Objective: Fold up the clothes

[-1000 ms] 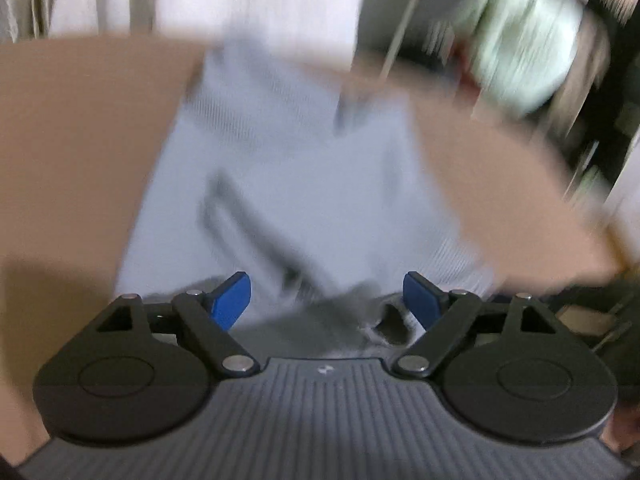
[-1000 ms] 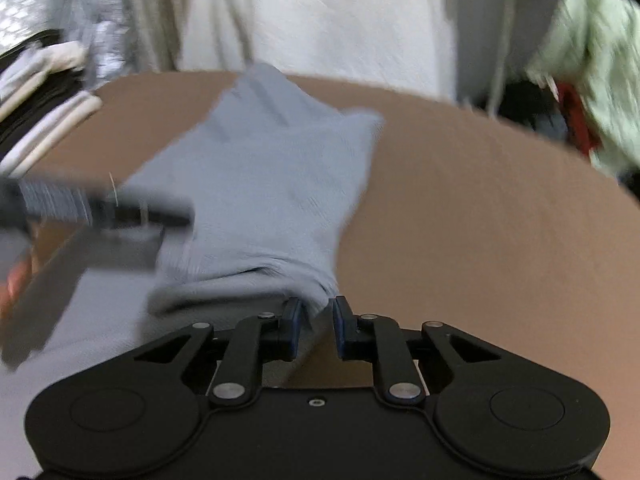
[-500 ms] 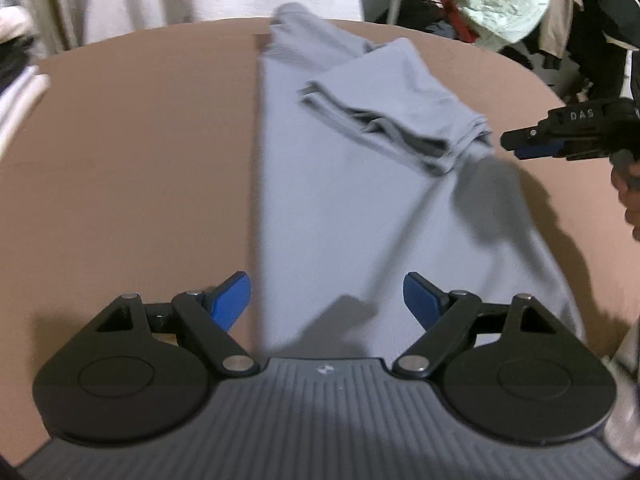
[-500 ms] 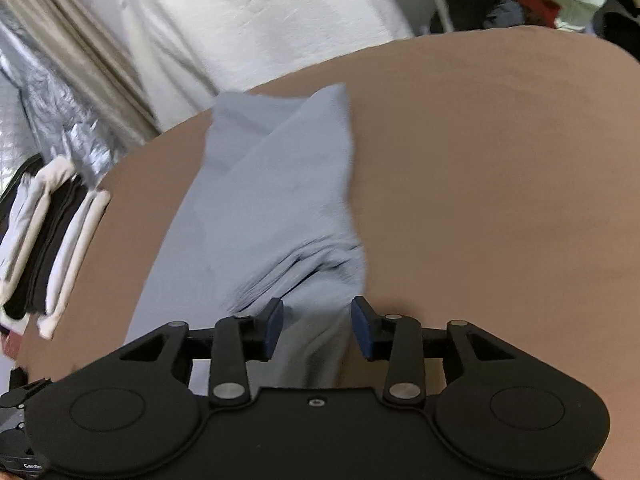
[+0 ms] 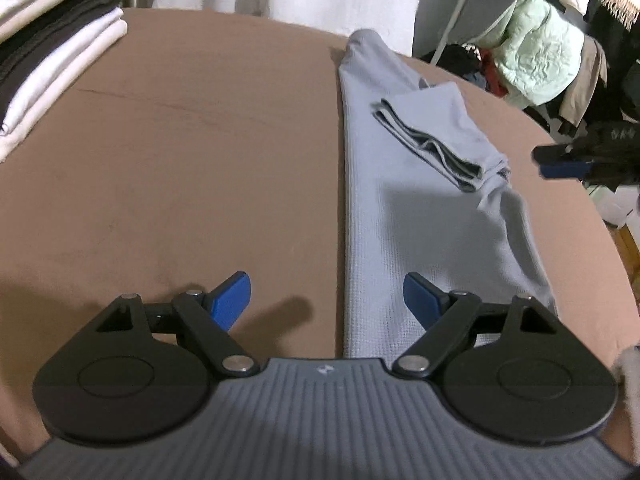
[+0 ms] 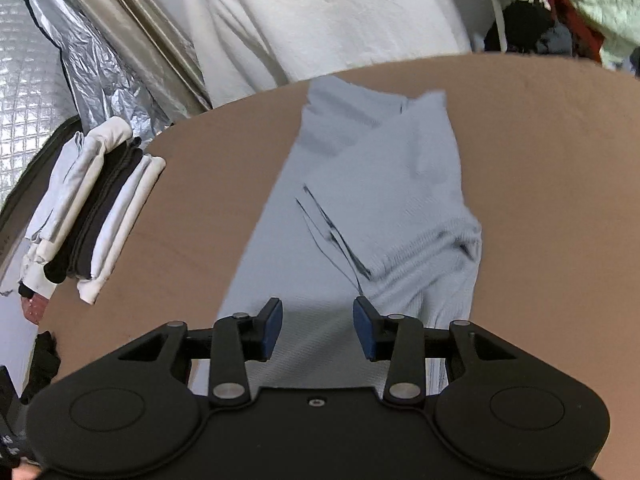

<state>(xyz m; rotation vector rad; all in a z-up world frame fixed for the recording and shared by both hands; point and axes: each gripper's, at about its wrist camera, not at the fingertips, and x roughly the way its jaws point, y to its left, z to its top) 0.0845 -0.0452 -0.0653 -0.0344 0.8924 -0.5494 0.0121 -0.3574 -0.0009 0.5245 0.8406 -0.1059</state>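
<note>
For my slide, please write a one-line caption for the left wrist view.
Open left tongs above a long, half-folded grey garment on a brown table, beside stacked folded clothes.

The right gripper (image 5: 560, 162) pokes in blurred from the left wrist view's right edge with its body cut off, the folded stack (image 5: 48, 40) runs off the left edge, and the grey garment (image 6: 372, 200) smears soft in the right wrist view.
</note>
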